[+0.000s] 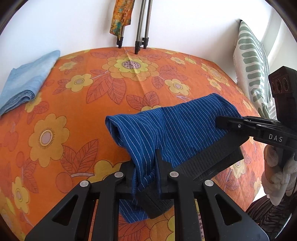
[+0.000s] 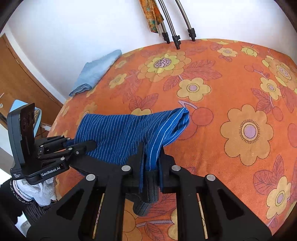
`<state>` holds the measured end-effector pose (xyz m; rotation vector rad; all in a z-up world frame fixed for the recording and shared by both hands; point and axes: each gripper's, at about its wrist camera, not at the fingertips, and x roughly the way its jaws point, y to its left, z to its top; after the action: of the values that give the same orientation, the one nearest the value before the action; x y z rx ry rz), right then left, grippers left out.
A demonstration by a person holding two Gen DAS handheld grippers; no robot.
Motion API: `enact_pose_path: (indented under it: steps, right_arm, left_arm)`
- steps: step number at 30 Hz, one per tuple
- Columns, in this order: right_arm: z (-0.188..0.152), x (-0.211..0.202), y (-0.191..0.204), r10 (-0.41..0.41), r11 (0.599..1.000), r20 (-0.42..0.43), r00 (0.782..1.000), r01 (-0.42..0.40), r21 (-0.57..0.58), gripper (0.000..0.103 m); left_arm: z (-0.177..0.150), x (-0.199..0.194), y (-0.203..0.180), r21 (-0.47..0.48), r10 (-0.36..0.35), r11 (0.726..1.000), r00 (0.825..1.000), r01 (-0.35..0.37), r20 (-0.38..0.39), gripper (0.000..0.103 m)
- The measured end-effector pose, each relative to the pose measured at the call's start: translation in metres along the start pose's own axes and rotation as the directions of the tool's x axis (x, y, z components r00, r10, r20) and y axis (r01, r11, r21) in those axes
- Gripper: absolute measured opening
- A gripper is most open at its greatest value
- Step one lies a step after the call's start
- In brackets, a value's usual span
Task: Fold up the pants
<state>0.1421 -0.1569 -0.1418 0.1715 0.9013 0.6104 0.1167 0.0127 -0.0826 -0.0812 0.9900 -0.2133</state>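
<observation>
Blue pinstriped pants (image 1: 167,126) with a black ribbed waistband (image 1: 209,159) hang bunched between my two grippers, above the orange floral bedspread (image 1: 78,103). In the left wrist view my left gripper (image 1: 146,166) is shut on a fold of the blue fabric near the waistband. My right gripper (image 1: 222,124) reaches in from the right and pinches the other end. In the right wrist view the right gripper (image 2: 151,159) is shut on the pants (image 2: 115,133), with the waistband (image 2: 148,187) drooping below it. The left gripper (image 2: 87,146) grips the far left edge.
A folded light blue cloth (image 1: 26,85) lies at the bed's far left corner. A green-striped pillow (image 1: 250,68) leans on the wall at right. Tripod legs (image 1: 141,27) and an orange scarf (image 1: 122,16) stand at the back. A gloved hand (image 1: 278,178) holds the right gripper. A wooden door (image 2: 22,77) is at left.
</observation>
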Motion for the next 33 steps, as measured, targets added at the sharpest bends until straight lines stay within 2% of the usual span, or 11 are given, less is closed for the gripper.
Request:
enact_pose_path:
  steps: [4,9,15,22,28,33]
  right_arm:
    - [0.011,-0.004,0.016,0.02,1.0,0.028,0.999,-0.02,-0.006,0.012]
    - [0.033,-0.007,0.049,0.029,0.996,0.078,0.997,-0.022,-0.088,0.012]
    - [0.082,0.012,0.085,0.073,0.987,0.114,0.991,-0.055,-0.149,0.012]
    - [0.156,0.063,0.15,0.109,0.969,0.129,0.986,-0.077,-0.237,0.012]
    - [0.214,0.124,0.2,0.116,0.957,0.139,0.983,-0.073,-0.28,0.012]
    - [0.251,0.185,0.232,0.118,0.953,0.145,0.982,-0.072,-0.293,0.012]
  left_arm:
    - [0.01,-0.016,0.013,-0.031,0.005,1.0,0.999,-0.003,0.05,0.014]
    - [0.026,-0.036,0.046,-0.091,0.026,0.996,0.994,-0.016,0.107,0.014]
    - [0.05,-0.064,0.095,-0.128,0.101,0.989,0.979,-0.079,0.177,0.014]
    - [0.092,-0.081,0.176,-0.183,0.184,0.973,0.956,-0.144,0.226,0.014]
    - [0.127,-0.088,0.243,-0.205,0.262,0.956,0.92,-0.208,0.29,0.014]
    - [0.144,-0.075,0.296,-0.217,0.333,0.936,0.9,-0.278,0.281,0.014]
